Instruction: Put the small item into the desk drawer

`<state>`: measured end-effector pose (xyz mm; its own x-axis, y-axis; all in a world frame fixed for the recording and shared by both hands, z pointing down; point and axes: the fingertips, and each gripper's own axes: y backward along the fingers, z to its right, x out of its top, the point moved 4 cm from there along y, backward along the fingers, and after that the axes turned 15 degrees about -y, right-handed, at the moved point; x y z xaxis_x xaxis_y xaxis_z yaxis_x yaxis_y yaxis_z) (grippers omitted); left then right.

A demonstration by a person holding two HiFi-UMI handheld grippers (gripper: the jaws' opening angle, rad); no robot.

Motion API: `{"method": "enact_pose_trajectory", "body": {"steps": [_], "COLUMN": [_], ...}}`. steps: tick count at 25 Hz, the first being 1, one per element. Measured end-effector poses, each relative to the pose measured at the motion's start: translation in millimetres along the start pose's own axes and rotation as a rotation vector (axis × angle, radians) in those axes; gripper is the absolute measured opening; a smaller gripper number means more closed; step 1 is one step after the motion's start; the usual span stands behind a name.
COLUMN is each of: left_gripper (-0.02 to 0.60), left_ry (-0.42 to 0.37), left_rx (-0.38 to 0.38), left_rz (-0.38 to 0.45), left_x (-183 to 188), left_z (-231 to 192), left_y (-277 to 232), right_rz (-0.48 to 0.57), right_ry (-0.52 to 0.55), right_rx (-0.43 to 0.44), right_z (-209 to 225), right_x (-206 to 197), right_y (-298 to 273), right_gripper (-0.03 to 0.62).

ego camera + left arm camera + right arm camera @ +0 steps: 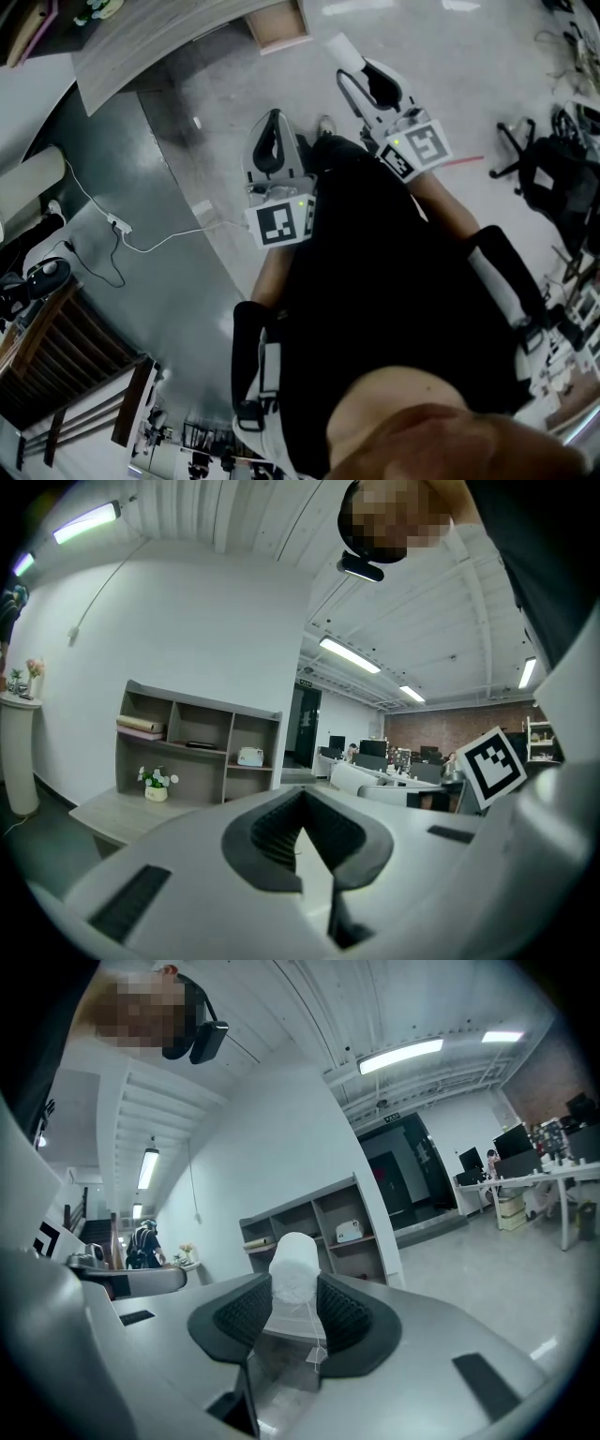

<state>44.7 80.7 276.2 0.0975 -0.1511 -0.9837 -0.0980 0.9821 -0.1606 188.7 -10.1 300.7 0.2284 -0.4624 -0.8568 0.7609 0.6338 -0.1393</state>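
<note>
White small item (293, 1262), tagged on a thread, is clamped between the right gripper (293, 1290) pads, above the floor (450, 56) and well apart from the desk (169, 37). Left gripper (302, 803) jaws are closed together with nothing between them.

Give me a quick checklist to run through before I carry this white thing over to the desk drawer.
1. Small white item clamped between the right gripper pads: ok.
2. Item's string hangs loose below the pads, not snagged: ok.
3. Left gripper shut with nothing in it: ok.
4. Drawer looks pulled out from under the desk: ok.
5. Free room inside the drawer: cannot tell.
6. Floor cable lies off to the left, away from the line to the drawer: ok.
</note>
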Motion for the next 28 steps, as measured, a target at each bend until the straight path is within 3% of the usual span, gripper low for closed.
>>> {"method": "enact_pose_trajectory", "body": {"steps": [28], "left_gripper": [-0.006], "left_ry": [0.003], "left_rx": [-0.116], "left_rz": [-0.013], "left_x": [-8.2], "left_z": [-88.4], "left_y": [-123.7], "right_rz": [-0.047], "right_ry": [-0.032], "right_rx": [-0.106], "right_z": [40.2], "right_x": [-11.4], "right_y": [-113.7], "right_gripper": [0.146]}}
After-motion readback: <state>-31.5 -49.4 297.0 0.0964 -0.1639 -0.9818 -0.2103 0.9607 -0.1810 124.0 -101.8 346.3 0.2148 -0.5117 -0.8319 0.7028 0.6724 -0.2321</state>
